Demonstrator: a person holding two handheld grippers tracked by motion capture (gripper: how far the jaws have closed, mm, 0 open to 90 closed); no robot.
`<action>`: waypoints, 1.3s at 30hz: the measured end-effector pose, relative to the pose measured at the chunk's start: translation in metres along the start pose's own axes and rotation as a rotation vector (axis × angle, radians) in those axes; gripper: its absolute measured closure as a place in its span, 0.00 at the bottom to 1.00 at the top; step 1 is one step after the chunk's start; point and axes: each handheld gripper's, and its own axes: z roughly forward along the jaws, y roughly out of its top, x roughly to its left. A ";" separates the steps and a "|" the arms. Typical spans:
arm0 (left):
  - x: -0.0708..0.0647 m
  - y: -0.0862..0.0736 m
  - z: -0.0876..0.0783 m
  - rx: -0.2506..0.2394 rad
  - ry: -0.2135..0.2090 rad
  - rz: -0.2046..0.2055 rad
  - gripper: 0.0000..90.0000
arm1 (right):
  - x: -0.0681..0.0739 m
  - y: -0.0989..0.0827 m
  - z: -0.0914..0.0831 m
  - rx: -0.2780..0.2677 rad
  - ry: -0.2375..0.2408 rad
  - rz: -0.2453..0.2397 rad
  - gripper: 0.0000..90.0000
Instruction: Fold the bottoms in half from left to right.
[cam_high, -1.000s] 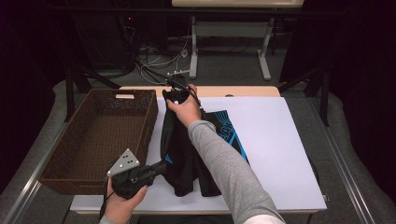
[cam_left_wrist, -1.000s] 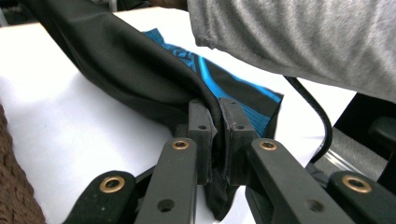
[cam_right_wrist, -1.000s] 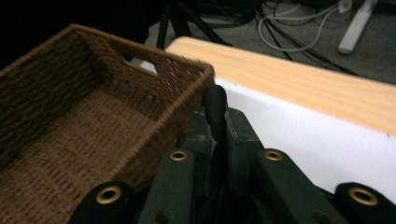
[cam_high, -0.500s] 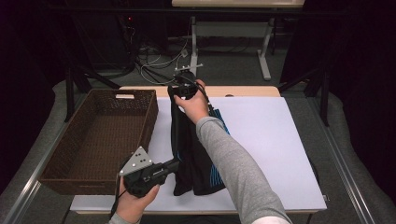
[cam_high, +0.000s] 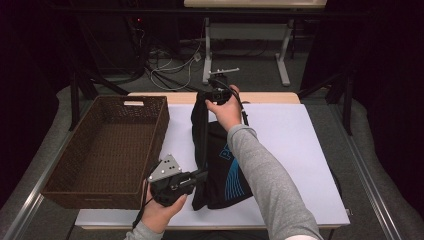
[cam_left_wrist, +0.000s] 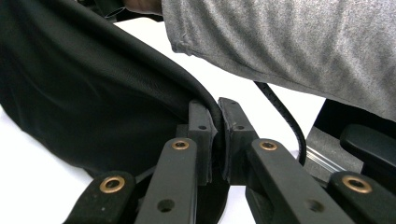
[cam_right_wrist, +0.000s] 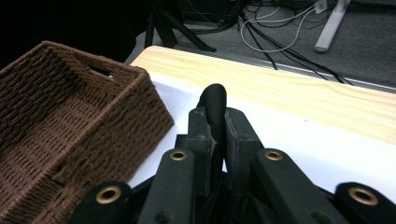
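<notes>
Both grippers' jaws pinch the black garment (cam_high: 217, 170)

The left tongs (cam_high: 204, 173) sit low and near, pointing right, jaws pinched together. The right tongs (cam_high: 206, 96) reach far forward on an outstretched grey-sleeved arm (cam_high: 260, 170), jaws likewise clamped.

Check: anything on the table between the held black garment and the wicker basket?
Nothing visible. Both the left gripper and right gripper are shut on the black garment; bare white table separates it from the wicker basket, whose inside looks empty.
</notes>
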 end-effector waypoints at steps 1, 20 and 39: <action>0.000 0.000 0.001 0.001 -0.004 -0.001 0.94 | -0.003 -0.001 -0.002 -0.004 -0.004 -0.005 0.91; -0.005 0.006 0.031 0.034 -0.048 0.007 0.94 | -0.044 -0.024 -0.003 0.041 -0.043 0.044 0.91; -0.014 0.005 0.075 0.100 -0.102 0.027 0.94 | -0.060 -0.035 -0.004 0.006 -0.041 -0.041 0.91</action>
